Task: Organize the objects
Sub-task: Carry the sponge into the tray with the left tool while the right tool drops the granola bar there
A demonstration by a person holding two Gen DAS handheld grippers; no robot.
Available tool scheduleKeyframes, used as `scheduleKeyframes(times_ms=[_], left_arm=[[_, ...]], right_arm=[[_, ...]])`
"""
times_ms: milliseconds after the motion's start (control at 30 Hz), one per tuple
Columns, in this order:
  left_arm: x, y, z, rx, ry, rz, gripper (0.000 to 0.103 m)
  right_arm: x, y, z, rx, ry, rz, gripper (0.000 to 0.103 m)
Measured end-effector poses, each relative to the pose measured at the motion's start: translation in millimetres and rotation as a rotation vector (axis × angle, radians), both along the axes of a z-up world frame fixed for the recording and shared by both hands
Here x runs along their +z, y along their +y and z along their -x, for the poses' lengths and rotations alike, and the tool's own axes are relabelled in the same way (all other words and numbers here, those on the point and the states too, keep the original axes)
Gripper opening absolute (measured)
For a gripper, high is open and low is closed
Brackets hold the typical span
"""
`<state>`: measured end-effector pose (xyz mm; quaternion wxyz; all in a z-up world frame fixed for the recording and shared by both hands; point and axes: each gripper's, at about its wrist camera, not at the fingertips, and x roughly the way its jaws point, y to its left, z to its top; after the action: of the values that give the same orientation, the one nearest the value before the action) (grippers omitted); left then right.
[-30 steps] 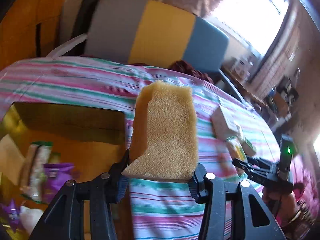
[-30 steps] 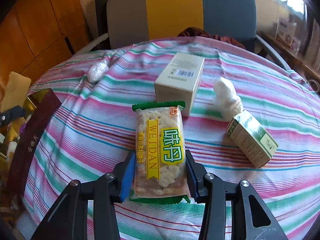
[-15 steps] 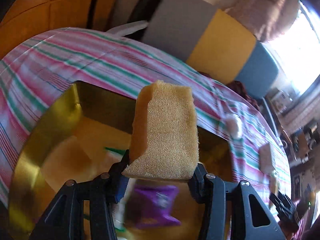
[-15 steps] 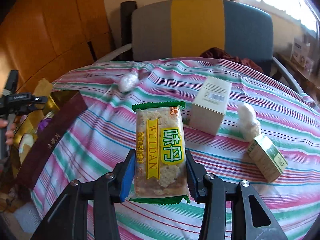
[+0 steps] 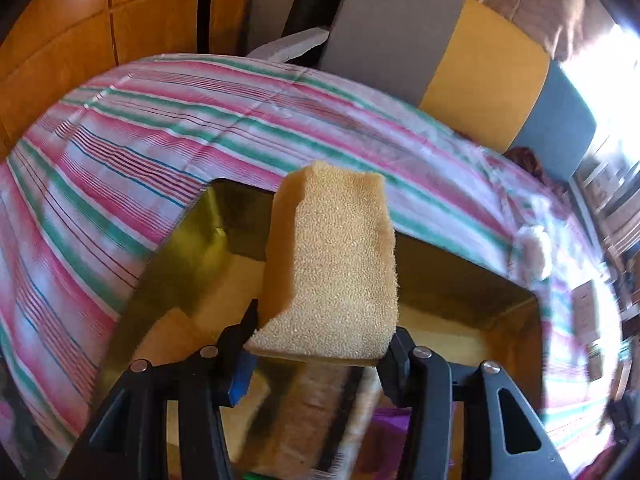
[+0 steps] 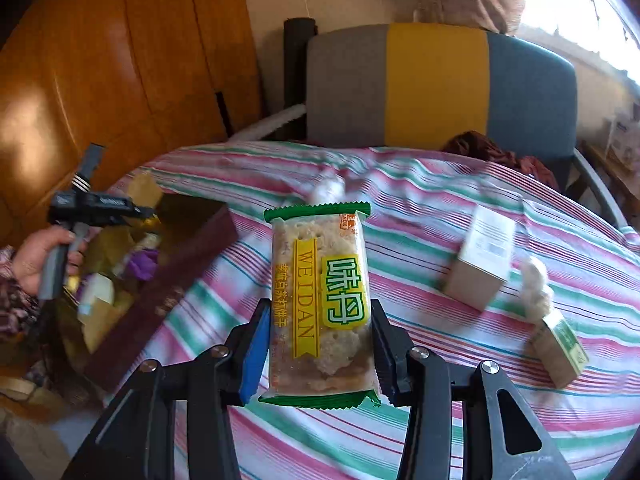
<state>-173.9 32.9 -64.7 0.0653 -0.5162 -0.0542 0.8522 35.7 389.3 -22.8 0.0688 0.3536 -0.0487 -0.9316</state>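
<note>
My left gripper point(image 5: 318, 344) is shut on a yellow sponge point(image 5: 332, 264) and holds it upright over the gold-lined box point(image 5: 188, 264); several snack packets lie blurred in the box under it. My right gripper point(image 6: 318, 356) is shut on a green-edged cracker packet point(image 6: 320, 304) and holds it above the striped tablecloth point(image 6: 420, 432). In the right wrist view the same box point(image 6: 168, 296), dark red outside, sits at the left with the left gripper point(image 6: 100, 208) over it.
On the cloth to the right stand a beige carton point(image 6: 480, 256) and a small green carton point(image 6: 560, 348), with a white wad point(image 6: 534, 284) between them. Another white wad point(image 6: 328, 190) lies farther back. A grey, yellow and blue chair point(image 6: 436, 88) stands behind the table.
My left gripper has swung from the table's right side to over the gold box, still holding the sponge. My right gripper has turned left with the cracker packet, bringing the box into view.
</note>
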Motion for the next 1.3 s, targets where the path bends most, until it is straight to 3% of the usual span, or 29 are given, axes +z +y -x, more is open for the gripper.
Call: scheduleKeyframes(times_ms=[100,200,333,433,600,733,967,1133,1300], left_arm=[[-15.9,-7.5,6.5,-0.002,-0.093,0.021,0.052],[-20.5,-20.2,3.6,-0.013,-0.123,-0.114,0.057],[-13.0,-28.6,-10.1,-0.008,-0.111,-0.188,0.063],[-3.4,-30.5,-25.0,-0.022,-0.064,-0.207,0.063],[12.1,-30.6,-44.6,-0.019,0.022,-0.150,0.064],[14.9,-37.6,-48.6,0.041,0.064,-0.113,0.064],[24.0,-51.6,-74.9,0.059,0.143,-0.218,0.064],[27.1,-44.9,-107.1,-0.009,0.233,-0.197,0.064],[28.9,-44.3,-125.3,-0.037,0.255,-0.216,0.064]], right_arm=[[5.1,-17.7,2.9,0.022,0.013,0.022,0.047],[5.0,-33.8,6.6,0.044,0.012,0.051,0.047],[4.7,-51.8,13.7,0.069,0.005,0.093,0.047],[5.3,-69.5,18.9,0.097,0.015,0.112,0.047],[5.2,-96.7,24.5,0.135,0.013,0.125,0.047],[5.1,-115.9,29.9,0.157,0.005,0.114,0.047],[4.6,-144.8,48.5,0.156,-0.054,0.060,0.047],[0.8,-174.9,68.6,0.172,-0.104,-0.002,0.047],[-4.4,-203.1,94.2,0.195,-0.137,-0.080,0.047]])
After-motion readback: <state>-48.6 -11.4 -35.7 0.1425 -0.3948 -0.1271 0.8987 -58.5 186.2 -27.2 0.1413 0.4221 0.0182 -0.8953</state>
